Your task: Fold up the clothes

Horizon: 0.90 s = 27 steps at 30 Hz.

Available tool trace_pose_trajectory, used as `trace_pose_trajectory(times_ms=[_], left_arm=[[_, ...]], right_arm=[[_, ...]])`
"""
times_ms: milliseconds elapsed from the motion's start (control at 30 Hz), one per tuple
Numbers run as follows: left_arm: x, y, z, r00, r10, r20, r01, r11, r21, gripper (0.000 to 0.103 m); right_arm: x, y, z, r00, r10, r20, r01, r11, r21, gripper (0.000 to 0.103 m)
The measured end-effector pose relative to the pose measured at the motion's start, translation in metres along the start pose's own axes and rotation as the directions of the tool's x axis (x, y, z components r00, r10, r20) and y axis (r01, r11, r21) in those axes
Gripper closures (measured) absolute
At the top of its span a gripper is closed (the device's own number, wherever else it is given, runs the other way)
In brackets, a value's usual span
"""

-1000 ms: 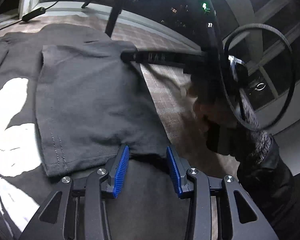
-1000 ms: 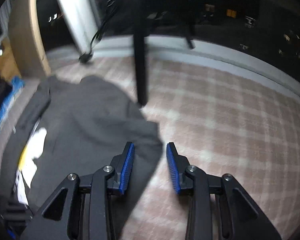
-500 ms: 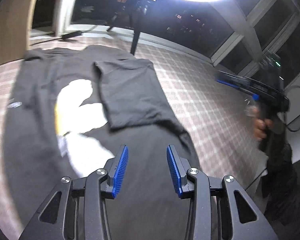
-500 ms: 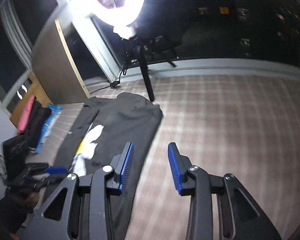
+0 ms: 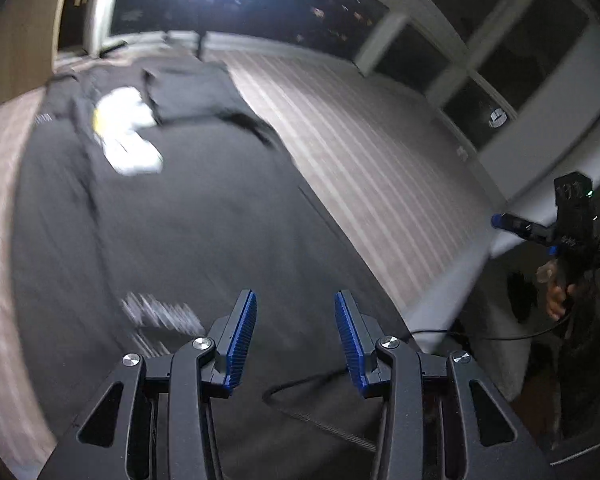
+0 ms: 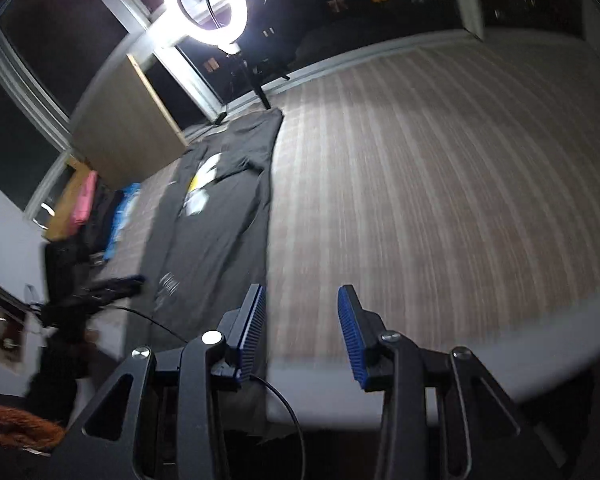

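Note:
A black T-shirt [image 5: 200,220] with a white and yellow print [image 5: 126,136] lies flat on the plaid bed cover [image 5: 380,152]. Its right sleeve [image 5: 192,92] is folded inward over the chest. My left gripper [image 5: 295,300] hovers above the shirt's near hem, open, nothing between its blue pads. My right gripper [image 6: 302,296] hangs open and empty over the shirt's right edge [image 6: 266,240] near the bed's front. Each gripper shows in the other's view: the right one [image 5: 504,222] off the bed's side, the left one [image 6: 128,282] blurred.
A ring light [image 6: 205,4] on a stand glows at the far end of the bed. Pink, black and blue clothes [image 6: 84,200] sit stacked at the left. A thin black cable [image 6: 284,404] runs under my right gripper. Windows line the walls.
Both grippers have pulled back and up from the folded sleeve toward the shirt's near hem. The whole shirt now shows in both views. Both stay open and empty.

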State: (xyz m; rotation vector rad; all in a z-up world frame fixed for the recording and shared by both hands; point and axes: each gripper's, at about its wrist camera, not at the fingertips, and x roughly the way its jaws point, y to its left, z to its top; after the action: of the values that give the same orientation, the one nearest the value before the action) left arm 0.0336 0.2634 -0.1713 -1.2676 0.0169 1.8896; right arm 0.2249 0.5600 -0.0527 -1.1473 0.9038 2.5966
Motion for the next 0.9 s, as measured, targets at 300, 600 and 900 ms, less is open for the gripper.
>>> trace_pose_trajectory(times_ms=[300,600,900], left_arm=[[0.071,-0.142,-0.09,0.996,0.09,-0.028,-0.073,0.925,0.374,0.064],[0.127,-0.175,-0.1,0.958,0.278,0.071,-0.272,0.802,0.532,0.064],[0.096,-0.142,-0.073,0.997,0.066,0.04,-0.076,0.938,0.338,0.102]], right_arm=[[-0.082,0.009,-0.067,0.995,-0.09,0.05,0.09,0.996,-0.011,0.057],[-0.049,0.017,-0.041,1.0,-0.004,-0.001,0.004,0.996,-0.093,0.057],[0.077,0.045,0.085,0.997,0.0,-0.075,-0.018,0.971,-0.239,0.057]])
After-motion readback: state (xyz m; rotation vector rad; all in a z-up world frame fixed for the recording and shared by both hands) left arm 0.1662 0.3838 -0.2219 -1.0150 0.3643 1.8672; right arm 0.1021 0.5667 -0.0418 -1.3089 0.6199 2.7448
